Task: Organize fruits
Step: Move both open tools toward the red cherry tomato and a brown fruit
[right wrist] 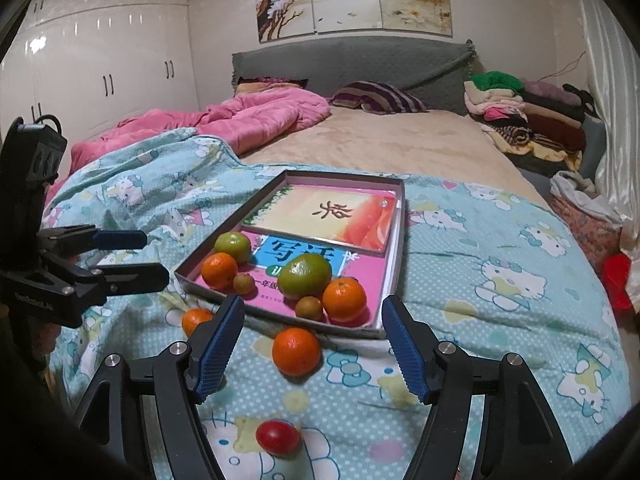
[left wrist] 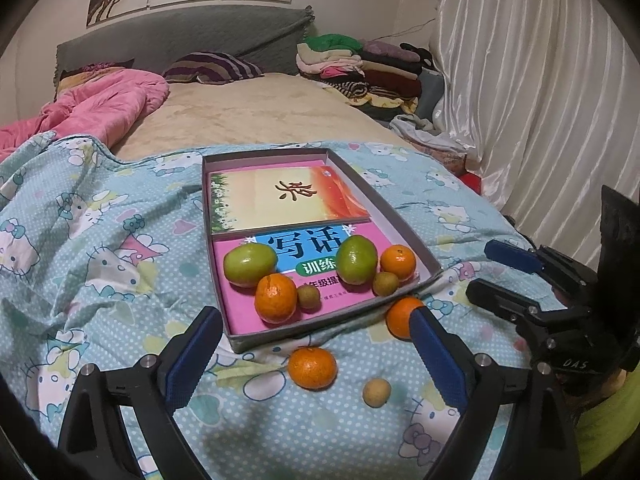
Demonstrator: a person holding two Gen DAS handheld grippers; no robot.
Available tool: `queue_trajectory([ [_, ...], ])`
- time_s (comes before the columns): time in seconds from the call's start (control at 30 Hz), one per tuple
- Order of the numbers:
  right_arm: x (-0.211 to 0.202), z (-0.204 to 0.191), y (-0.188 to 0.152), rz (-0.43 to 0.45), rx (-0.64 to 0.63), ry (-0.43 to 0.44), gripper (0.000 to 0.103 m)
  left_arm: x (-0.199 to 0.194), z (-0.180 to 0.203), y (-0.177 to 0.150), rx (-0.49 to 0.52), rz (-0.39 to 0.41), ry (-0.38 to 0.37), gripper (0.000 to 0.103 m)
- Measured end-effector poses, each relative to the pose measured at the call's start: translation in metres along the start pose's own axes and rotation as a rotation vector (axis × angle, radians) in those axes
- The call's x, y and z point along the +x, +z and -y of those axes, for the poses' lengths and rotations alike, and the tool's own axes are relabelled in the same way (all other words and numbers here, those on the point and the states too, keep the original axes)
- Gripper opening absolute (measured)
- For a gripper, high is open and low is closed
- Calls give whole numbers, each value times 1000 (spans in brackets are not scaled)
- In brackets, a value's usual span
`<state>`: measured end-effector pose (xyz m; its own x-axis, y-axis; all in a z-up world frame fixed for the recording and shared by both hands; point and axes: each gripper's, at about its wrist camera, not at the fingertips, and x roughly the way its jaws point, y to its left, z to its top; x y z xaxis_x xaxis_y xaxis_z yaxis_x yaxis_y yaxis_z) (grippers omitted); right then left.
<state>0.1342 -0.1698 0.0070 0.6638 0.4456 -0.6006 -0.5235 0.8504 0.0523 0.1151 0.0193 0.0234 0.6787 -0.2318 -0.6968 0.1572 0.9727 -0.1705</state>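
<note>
While hovering over cartoon-print blue quilt (right wrist: 500,248): left gripper (left wrist: 316,344) spread wide, right gripper (right wrist: 312,342) apart, both empty. Round orange tangerine (right wrist: 296,351) between right fingers, untouched, just before shallow grey cardboard box (right wrist: 394,280) holding fruit. Small red tomato (right wrist: 277,437) nearer camera.

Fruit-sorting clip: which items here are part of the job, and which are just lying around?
Job: box; green fruits, oranges and small brown fruits in and outside it; red fruit.
Lying about: books, pink quilt, folded clothes, striped pillow.
</note>
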Motion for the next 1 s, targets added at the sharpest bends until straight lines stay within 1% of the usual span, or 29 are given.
queue_trajectory([
  [0.13, -1, -1, -6, -14, 8, 5, 73, -2, 1, -3, 2, -1, -2, 95],
  [0.27, -2, -4, -12, -26, 8, 8, 73, -2, -3, -14, -13, -20, -8, 95],
  [0.47, -1, -7, -17, -41, 8, 10, 73, -1, -7, -23, -23, -43, 4, 94],
  [1.0, 0, -10, -31, -86, 24, -1, 73, 6, 12, -45, 26, -96, -20, 94],
])
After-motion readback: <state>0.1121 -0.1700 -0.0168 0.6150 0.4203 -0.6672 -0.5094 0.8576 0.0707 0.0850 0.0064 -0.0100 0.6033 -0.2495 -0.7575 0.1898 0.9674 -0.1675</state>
